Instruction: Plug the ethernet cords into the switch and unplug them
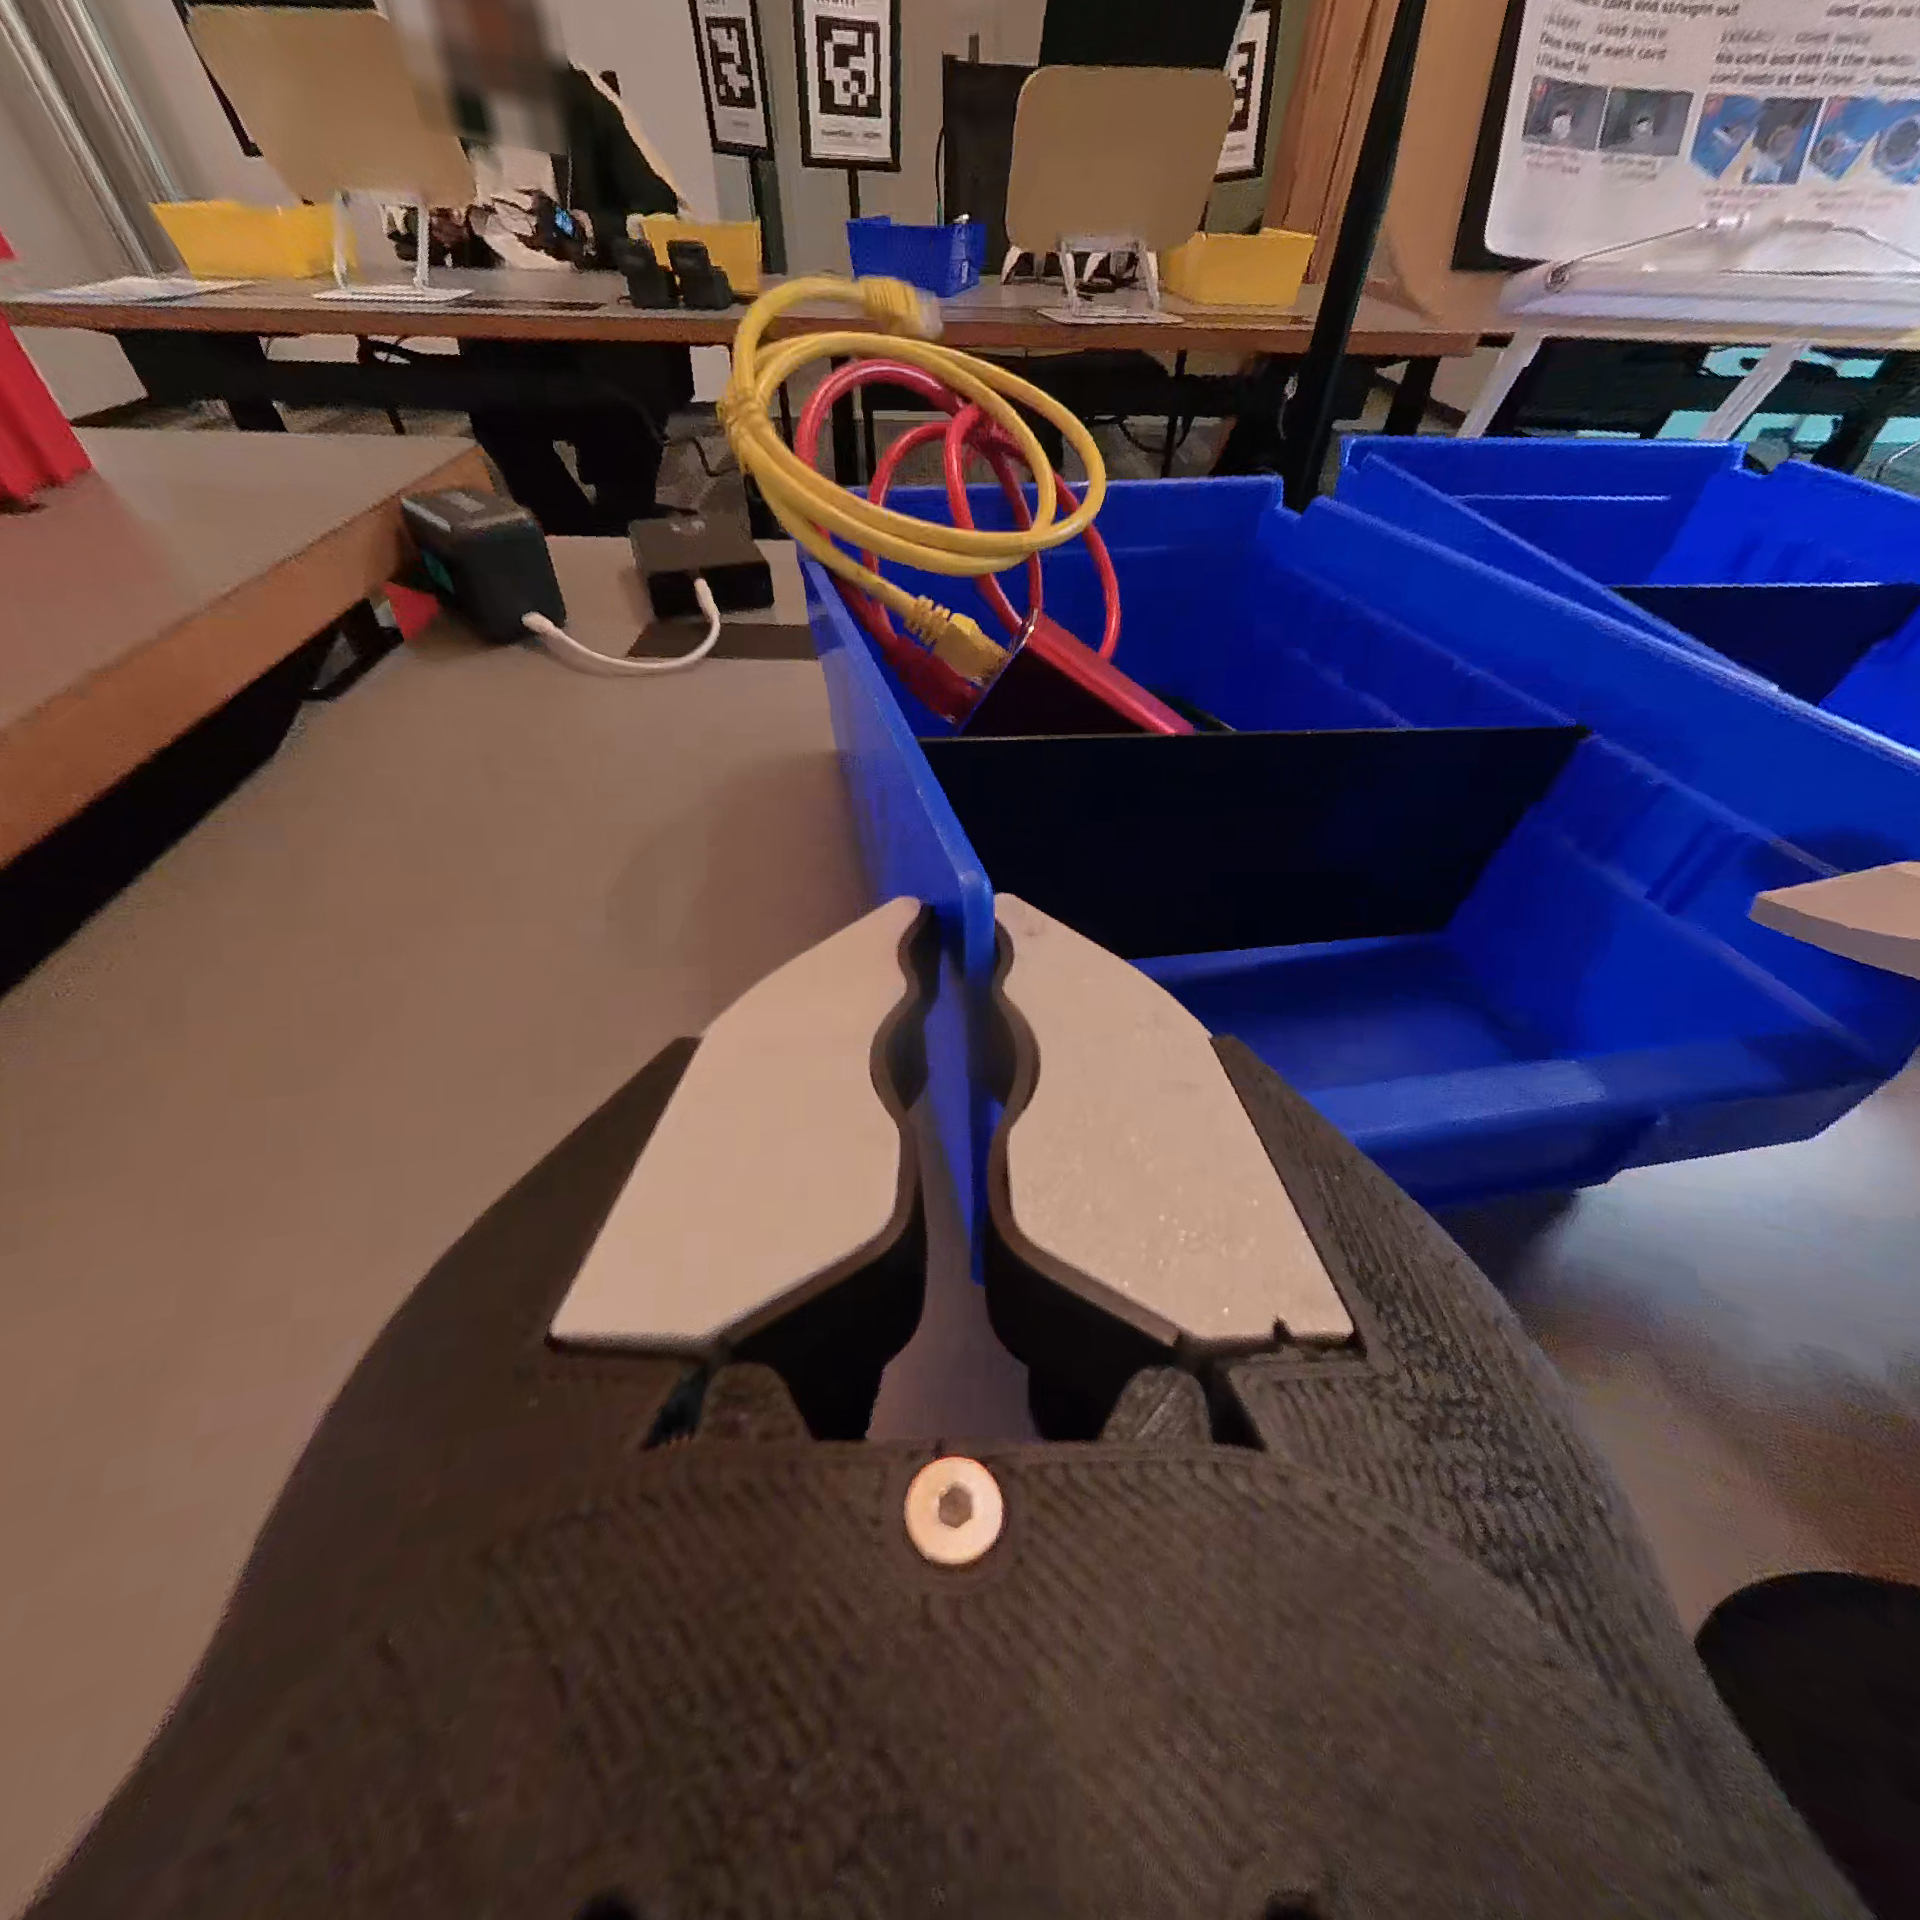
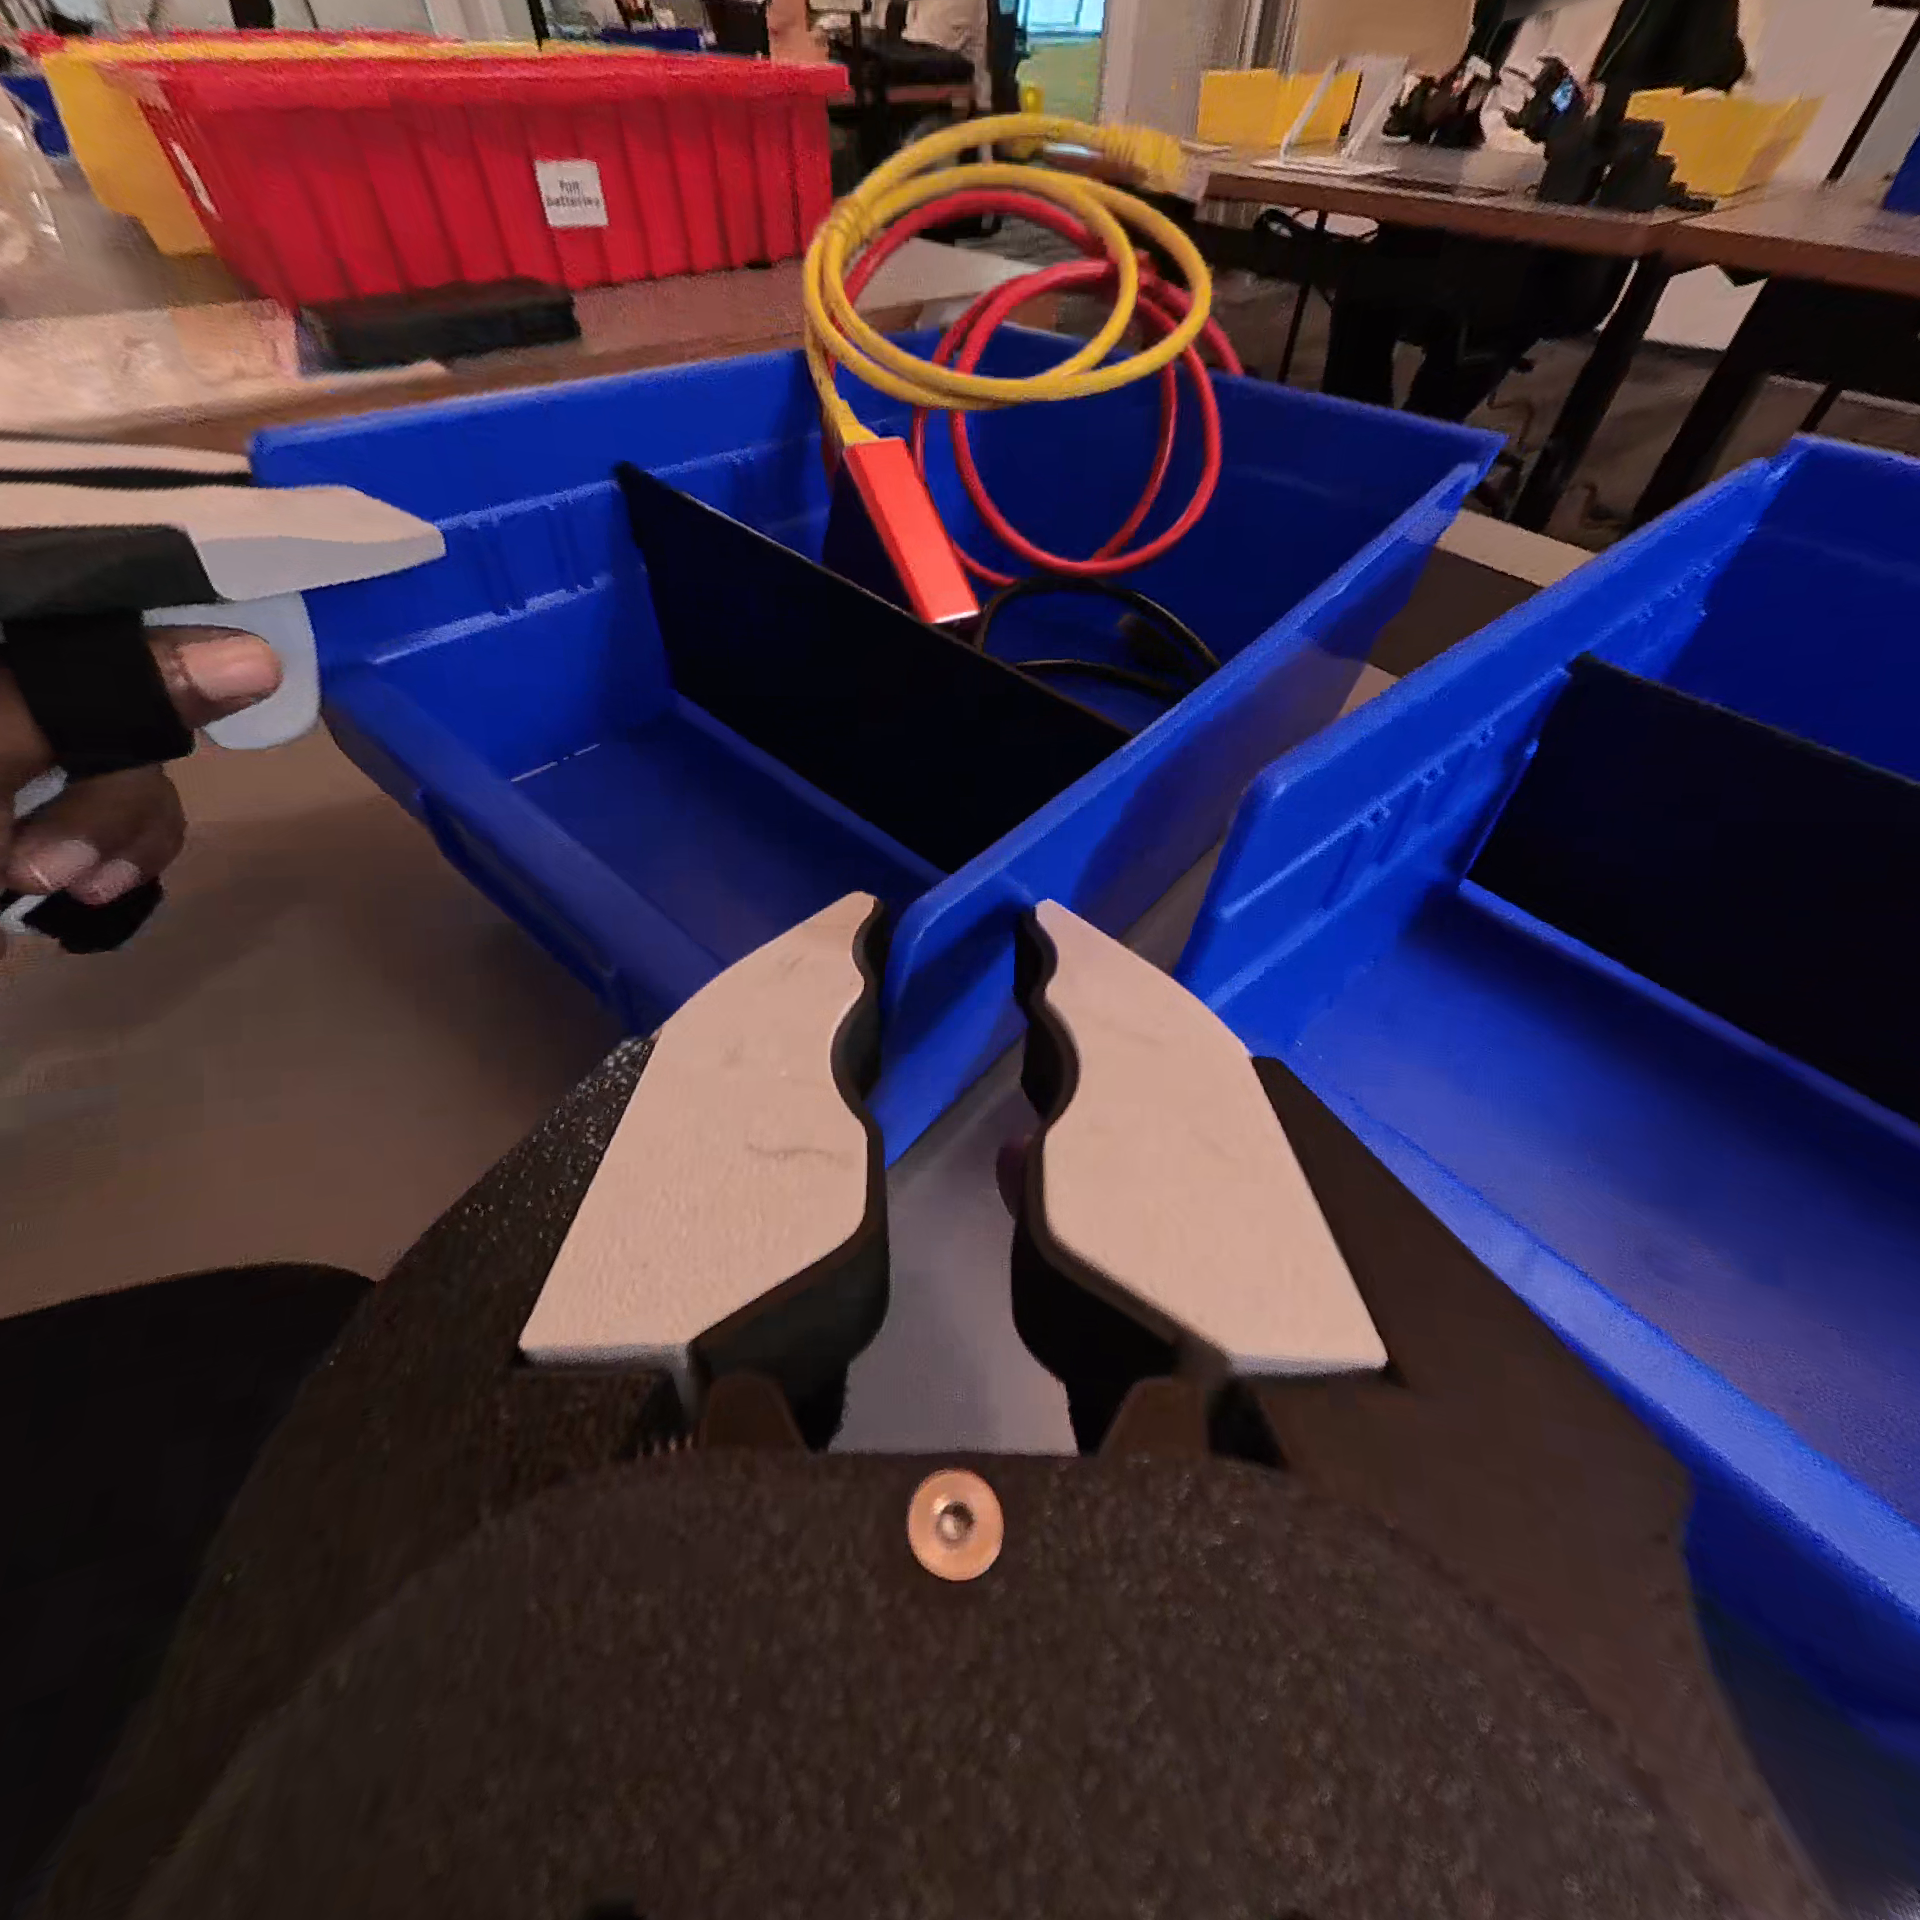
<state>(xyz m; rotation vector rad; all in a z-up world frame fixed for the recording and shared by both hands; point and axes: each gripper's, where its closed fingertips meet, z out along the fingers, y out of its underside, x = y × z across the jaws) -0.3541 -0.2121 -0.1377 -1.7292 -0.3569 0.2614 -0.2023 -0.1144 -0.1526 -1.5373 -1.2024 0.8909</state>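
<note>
While both grippers clamp the blue bin (image 1: pixel 1226 613), it sits on the table (image 1: pixel 436 935).
Left gripper (image 1: pixel 961 920) pinches its left wall, right gripper (image 2: pixel 951 920) its right wall (yellow cord (image 2: pixel 997 301) and red cord (image 2: pixel 1081 436) coiled in the far compartment).

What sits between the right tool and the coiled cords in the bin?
In the right wrist view, a black divider crosses the blue bin between the right tool and the cords.
</note>
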